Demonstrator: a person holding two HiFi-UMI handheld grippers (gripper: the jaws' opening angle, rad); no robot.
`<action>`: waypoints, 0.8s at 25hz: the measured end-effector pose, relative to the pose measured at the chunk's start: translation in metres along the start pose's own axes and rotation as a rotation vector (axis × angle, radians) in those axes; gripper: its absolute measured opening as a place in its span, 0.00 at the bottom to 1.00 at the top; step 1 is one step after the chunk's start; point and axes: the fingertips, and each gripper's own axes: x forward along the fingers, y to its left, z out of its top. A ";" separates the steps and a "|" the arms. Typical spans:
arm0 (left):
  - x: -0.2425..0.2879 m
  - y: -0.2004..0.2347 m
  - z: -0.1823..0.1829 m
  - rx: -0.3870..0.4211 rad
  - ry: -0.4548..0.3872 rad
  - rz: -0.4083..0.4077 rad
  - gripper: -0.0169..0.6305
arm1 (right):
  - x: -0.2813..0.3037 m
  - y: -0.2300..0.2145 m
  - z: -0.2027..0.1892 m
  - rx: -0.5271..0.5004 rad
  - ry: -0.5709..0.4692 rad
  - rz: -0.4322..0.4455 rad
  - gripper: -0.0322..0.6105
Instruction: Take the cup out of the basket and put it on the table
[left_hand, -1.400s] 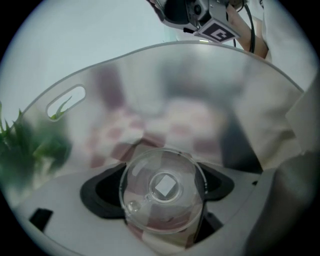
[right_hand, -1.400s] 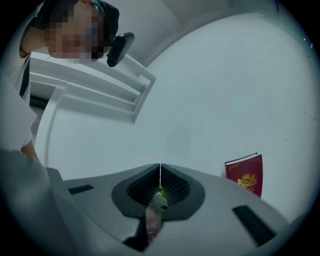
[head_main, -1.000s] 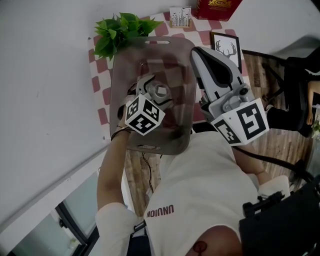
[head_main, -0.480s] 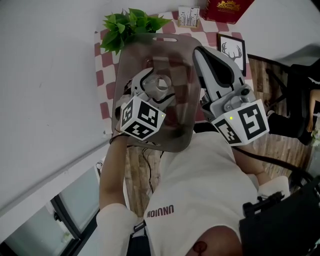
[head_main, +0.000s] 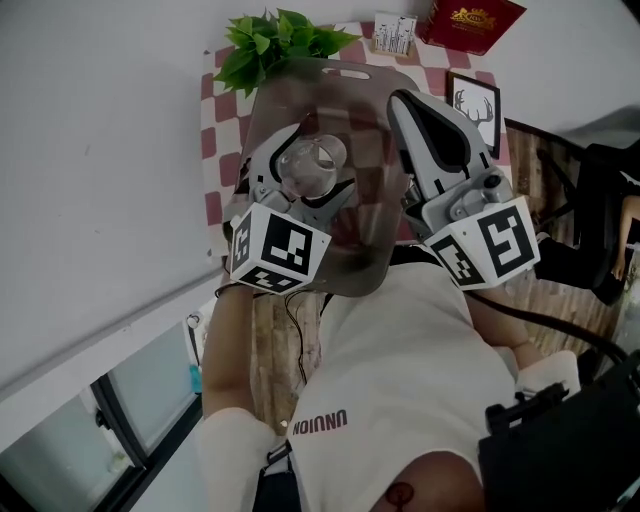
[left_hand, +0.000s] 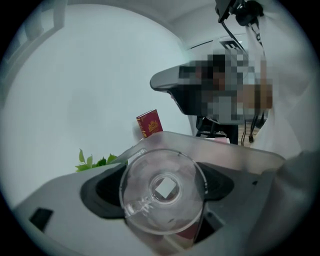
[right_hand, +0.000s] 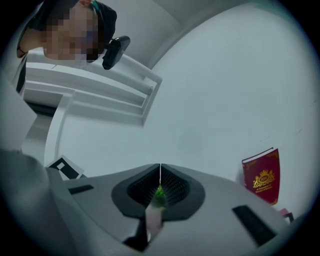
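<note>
A clear glass cup (head_main: 312, 160) with a handle is clamped between the jaws of my left gripper (head_main: 305, 168), which is shut on it above the see-through grey basket (head_main: 365, 255). In the left gripper view the cup (left_hand: 162, 197) fills the gap between the dark pads (left_hand: 100, 187), its mouth facing the camera, with the basket rim (left_hand: 220, 147) behind it. My right gripper (head_main: 402, 105) lies along the basket's right edge; in its own view the right gripper (right_hand: 160, 175) has its jaws together with nothing visible between them.
The basket rests over a red-and-white checked table (head_main: 222, 135). At the table's far end are a green plant (head_main: 280, 40), a small card stand (head_main: 395, 33), a red book (head_main: 470, 22) and a framed deer picture (head_main: 475, 100). A white wall runs along the left.
My left gripper has risen with the cup, up out of the basket and toward the camera. The right gripper has stayed beside the basket's right edge.
</note>
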 end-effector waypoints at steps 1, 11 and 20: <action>-0.002 0.002 0.001 -0.003 -0.005 0.011 0.71 | 0.001 0.001 0.000 -0.001 0.000 0.006 0.08; -0.032 0.014 0.008 -0.070 -0.061 0.135 0.71 | 0.007 0.017 -0.004 -0.005 0.006 0.054 0.08; -0.067 0.030 0.017 -0.087 -0.104 0.235 0.71 | 0.012 0.031 -0.006 -0.016 0.017 0.085 0.08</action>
